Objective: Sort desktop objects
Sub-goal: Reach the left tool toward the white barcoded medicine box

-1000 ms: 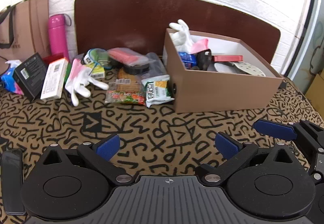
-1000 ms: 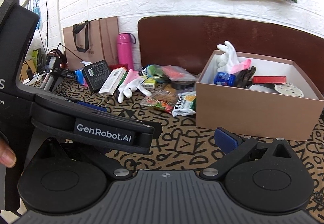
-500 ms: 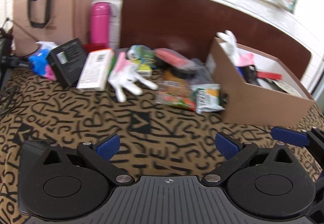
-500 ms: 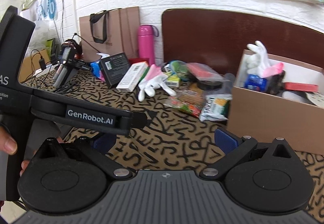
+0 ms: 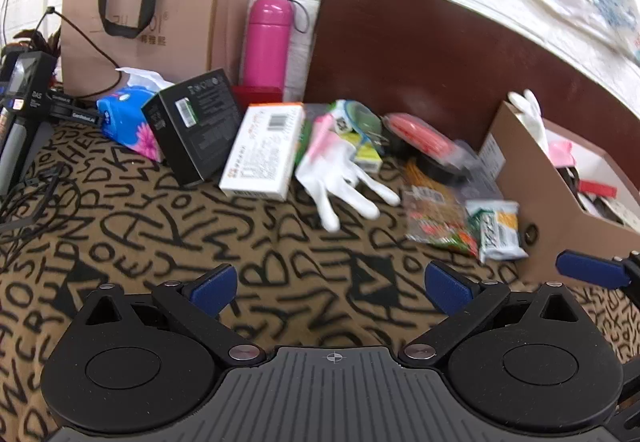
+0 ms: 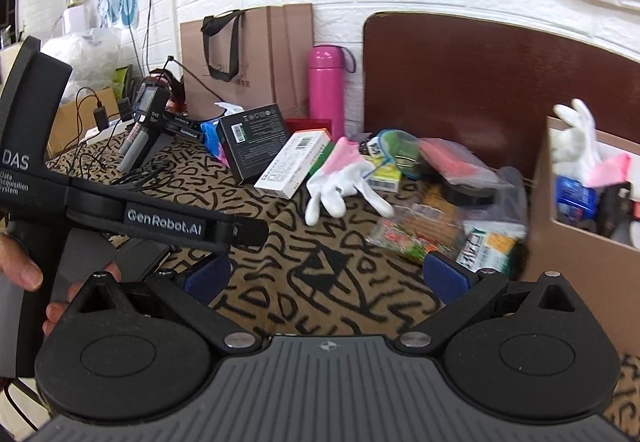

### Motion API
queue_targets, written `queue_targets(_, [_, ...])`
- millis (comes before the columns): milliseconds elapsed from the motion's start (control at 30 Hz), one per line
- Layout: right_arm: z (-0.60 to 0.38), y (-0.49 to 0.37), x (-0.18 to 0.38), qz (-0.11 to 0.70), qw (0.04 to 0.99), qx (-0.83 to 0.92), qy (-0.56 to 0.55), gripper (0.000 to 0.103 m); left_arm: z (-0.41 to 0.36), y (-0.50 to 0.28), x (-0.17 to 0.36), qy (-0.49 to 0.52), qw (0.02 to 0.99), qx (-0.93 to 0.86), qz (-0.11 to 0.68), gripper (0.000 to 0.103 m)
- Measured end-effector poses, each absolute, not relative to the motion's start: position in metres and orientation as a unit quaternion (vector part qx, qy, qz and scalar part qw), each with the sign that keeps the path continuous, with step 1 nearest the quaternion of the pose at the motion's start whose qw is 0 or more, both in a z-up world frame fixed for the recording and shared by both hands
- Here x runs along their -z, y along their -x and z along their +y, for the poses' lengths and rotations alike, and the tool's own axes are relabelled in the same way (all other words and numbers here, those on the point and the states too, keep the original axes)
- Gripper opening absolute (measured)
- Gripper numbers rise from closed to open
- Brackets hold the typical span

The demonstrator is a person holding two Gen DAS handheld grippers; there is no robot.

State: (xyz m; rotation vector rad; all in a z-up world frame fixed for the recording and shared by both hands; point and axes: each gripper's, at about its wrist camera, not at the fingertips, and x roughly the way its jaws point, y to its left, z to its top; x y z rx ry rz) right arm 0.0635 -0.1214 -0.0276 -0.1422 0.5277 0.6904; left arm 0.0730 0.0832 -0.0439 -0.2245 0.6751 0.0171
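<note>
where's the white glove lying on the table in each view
Left wrist: white glove lies just above centre, right of the white barcode box.
Right wrist: white glove sits at centre, right of that box.
Shared landmark: pink bottle behind.

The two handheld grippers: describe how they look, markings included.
Both are matte black plastic. The left gripper and right gripper each have two round hinge discs, silver pivot screws, a ribbed grey centre plate with a crosshair mark, and blue finger pads. In the right wrist view, the left gripper's body carries white lettering: "GenRobot.AI" and "DAS Data Acquisition System".
</note>
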Motion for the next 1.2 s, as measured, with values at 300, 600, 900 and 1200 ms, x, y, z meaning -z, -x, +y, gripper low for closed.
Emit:
queue_targets(300, [-0.079,-0.103,0.044,0.256,0.886,-0.374,0.098,0.093,0.129,-0.117,0.059,0.126,0.935,-0.004,0.332,0.100])
queue_targets(600, [-0.039,-0.144,0.064,0.252,0.868,-0.410,0.126,0.084,0.167,-0.165,0.078,0.153,0.931,0.021,0.329,0.092])
queue_targets(900, [-0.006,-0.173,0.078,0.235,0.848,-0.446,0.160,0.077,0.179,-0.204,0.092,0.149,0.926,0.050,0.342,0.087])
queue_targets(1200, [0.017,-0.191,0.092,0.232,0.840,-0.454,0.187,0.071,0.177,-0.220,0.100,0.138,0.925,0.067,0.349,0.086])
